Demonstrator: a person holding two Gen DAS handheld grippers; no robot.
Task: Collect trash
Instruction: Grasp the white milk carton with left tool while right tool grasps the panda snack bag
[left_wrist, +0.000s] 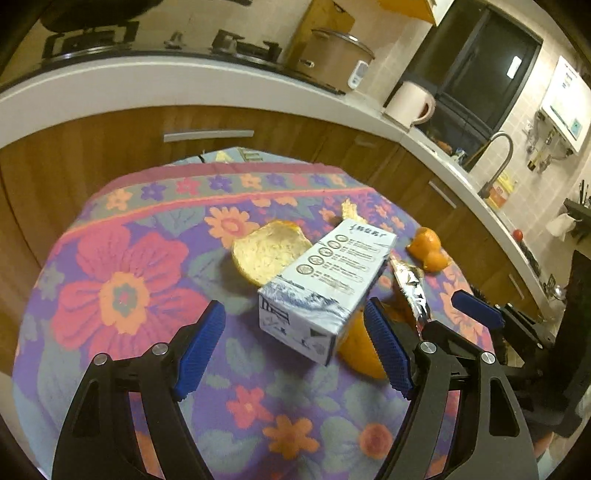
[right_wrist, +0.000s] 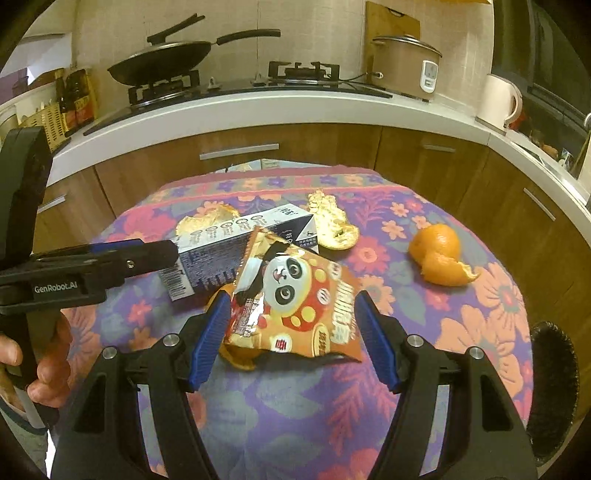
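blue fingers of both grippers (left_wrist: 295, 347) (right_wrist: 291, 336) spread wide: left before carton (left_wrist: 321, 288), right around snack bag (right_wrist: 295, 295).

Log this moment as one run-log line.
left gripper: open, at white rectangular milk carton | right gripper: open, around orange panda snack wrapper | loose orange peel: on floral tablecloth

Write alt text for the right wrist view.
The open right claw straddles a panda snack bag on a floral tablecloth. Behind the bag lie a milk carton and orange peels; the left claw reaches in from the left toward the carton. A kitchen counter with a wok runs behind.
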